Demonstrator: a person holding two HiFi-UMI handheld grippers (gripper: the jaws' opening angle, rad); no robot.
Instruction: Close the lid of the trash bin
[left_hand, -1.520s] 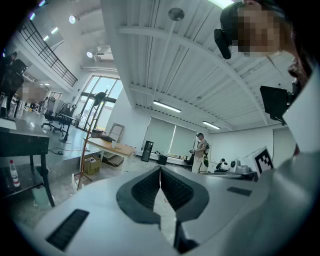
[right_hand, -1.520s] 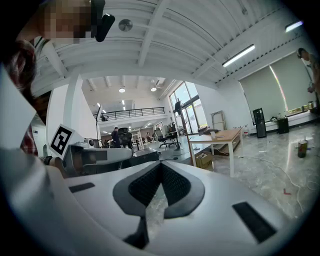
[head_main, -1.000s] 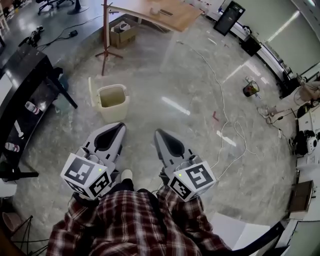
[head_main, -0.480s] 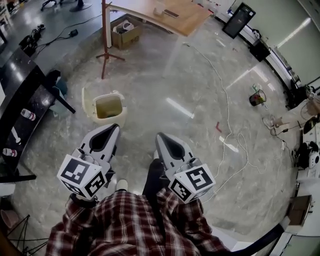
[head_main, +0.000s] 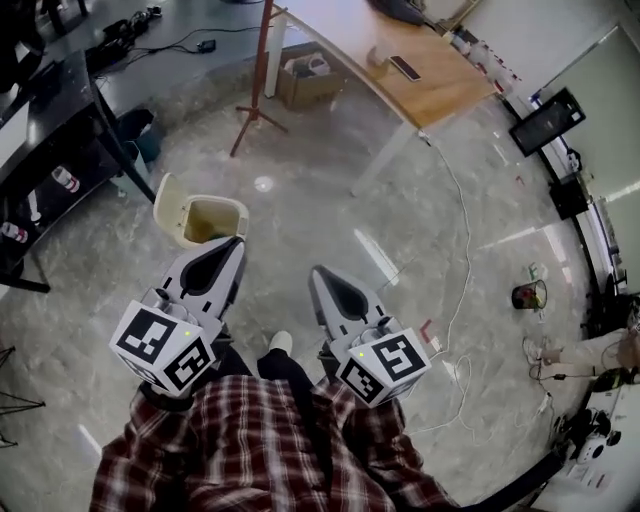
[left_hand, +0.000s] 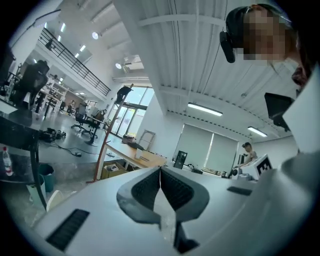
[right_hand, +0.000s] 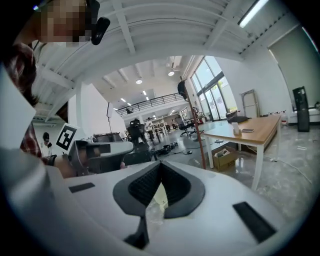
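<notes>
A cream trash bin (head_main: 208, 221) stands on the marble floor in the head view, with its lid (head_main: 166, 207) raised at its left side and the inside showing. My left gripper (head_main: 235, 242) is shut and empty, its tip just at the bin's near right rim in the picture. My right gripper (head_main: 318, 271) is shut and empty too, to the right of the bin and apart from it. In the left gripper view the jaws (left_hand: 160, 169) meet with nothing between them. The right gripper view shows the same (right_hand: 160, 163).
A wooden table (head_main: 400, 62) stands behind, with a cardboard box (head_main: 306, 80) under it and a red stand (head_main: 258, 85) beside it. A black shelf unit (head_main: 50, 130) lies to the left. Cables (head_main: 462, 250) cross the floor at right near a small bucket (head_main: 527, 296).
The person has walked forward. The bin now sits closer, right at the left gripper's tip. Both grippers stay shut and keep their pose.
</notes>
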